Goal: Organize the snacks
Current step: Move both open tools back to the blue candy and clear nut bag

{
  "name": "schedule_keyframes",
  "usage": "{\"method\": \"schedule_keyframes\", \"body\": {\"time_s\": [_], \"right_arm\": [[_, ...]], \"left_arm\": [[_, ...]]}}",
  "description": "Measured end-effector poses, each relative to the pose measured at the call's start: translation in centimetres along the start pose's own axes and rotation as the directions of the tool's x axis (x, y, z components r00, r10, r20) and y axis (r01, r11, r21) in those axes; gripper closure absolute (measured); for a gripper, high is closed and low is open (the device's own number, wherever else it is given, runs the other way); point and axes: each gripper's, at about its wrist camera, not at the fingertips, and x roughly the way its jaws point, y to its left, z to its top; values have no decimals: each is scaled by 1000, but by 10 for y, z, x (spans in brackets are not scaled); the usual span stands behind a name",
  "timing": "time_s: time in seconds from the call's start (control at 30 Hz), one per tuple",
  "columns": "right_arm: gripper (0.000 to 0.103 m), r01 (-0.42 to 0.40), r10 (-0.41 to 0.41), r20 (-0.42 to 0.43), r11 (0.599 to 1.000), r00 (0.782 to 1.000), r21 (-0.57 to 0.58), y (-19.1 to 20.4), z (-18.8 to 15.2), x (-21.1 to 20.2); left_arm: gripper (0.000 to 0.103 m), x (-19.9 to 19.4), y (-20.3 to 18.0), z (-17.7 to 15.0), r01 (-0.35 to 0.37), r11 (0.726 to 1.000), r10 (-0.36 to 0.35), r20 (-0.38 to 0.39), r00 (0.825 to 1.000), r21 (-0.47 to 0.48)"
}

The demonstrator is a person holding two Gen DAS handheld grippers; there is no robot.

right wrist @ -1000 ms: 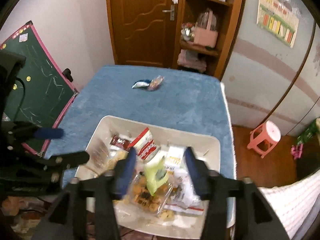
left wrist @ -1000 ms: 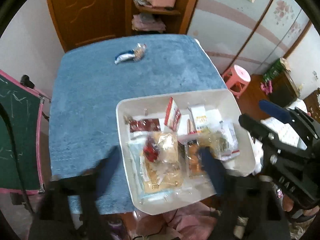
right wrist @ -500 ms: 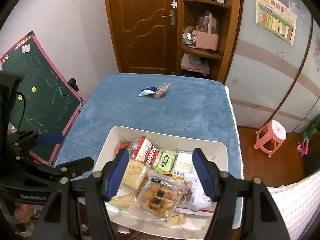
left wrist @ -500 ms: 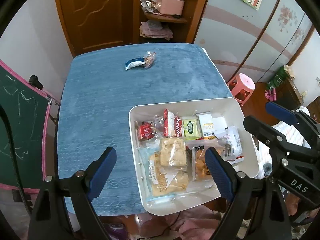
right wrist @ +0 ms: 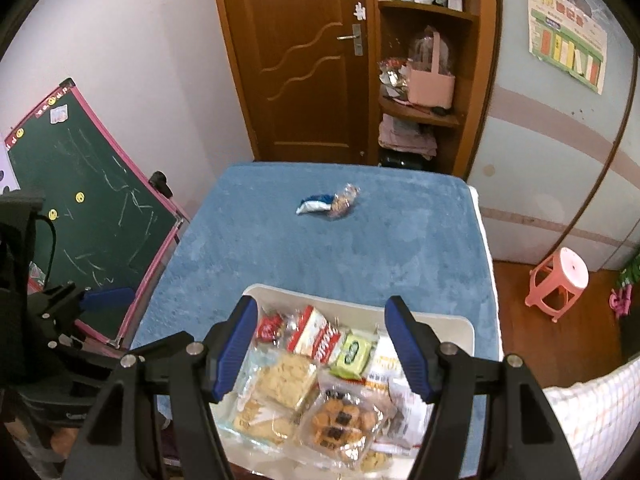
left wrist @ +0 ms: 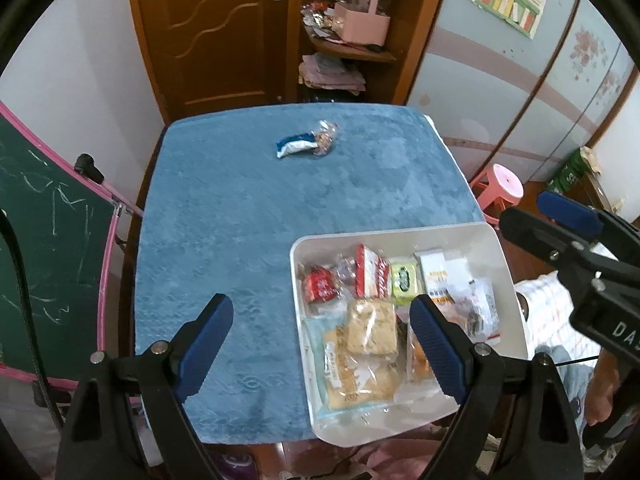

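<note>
A white bin (left wrist: 494, 245) (right wrist: 460, 322) at the table's near right edge holds several wrapped snacks: a red pack (left wrist: 321, 285), a red-and-white cookie pack (left wrist: 372, 273), a green pack (right wrist: 353, 353) and clear bags of biscuits (right wrist: 339, 428). Two loose snacks lie at the far side: a blue-white wrapper (left wrist: 295, 146) (right wrist: 314, 204) and a clear bag (left wrist: 326, 140) (right wrist: 344, 201). My left gripper (left wrist: 320, 344) is open and empty above the bin's left rim. My right gripper (right wrist: 322, 344) is open and empty above the bin.
The table wears a blue plush cover (left wrist: 240, 208). A green chalkboard with a pink frame (right wrist: 84, 196) leans at the left. A wooden door and shelf (right wrist: 420, 92) stand behind. A pink stool (right wrist: 560, 276) stands on the floor at the right.
Both grippers have risen and pulled back from the bin, each letting go of the snacks they were among. The snacks now lie settled in the bin.
</note>
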Motion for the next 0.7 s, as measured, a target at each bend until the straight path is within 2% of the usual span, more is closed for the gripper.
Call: {"method": "schedule_keyframes", "body": {"time_s": [0.3, 0.53, 0.7], "right_arm": [[36, 7, -2, 74, 998, 997, -68, -1, 48, -2], [36, 25, -9, 144, 993, 989, -111, -7, 95, 1], [36, 26, -7, 171, 994, 985, -111, -18, 134, 21]], "left_arm": [[14, 1, 14, 40, -52, 999, 51, 37, 998, 15], [13, 5, 21, 89, -113, 992, 108, 79, 991, 57], [13, 16, 22, 129, -175, 979, 165, 103, 981, 103]]}}
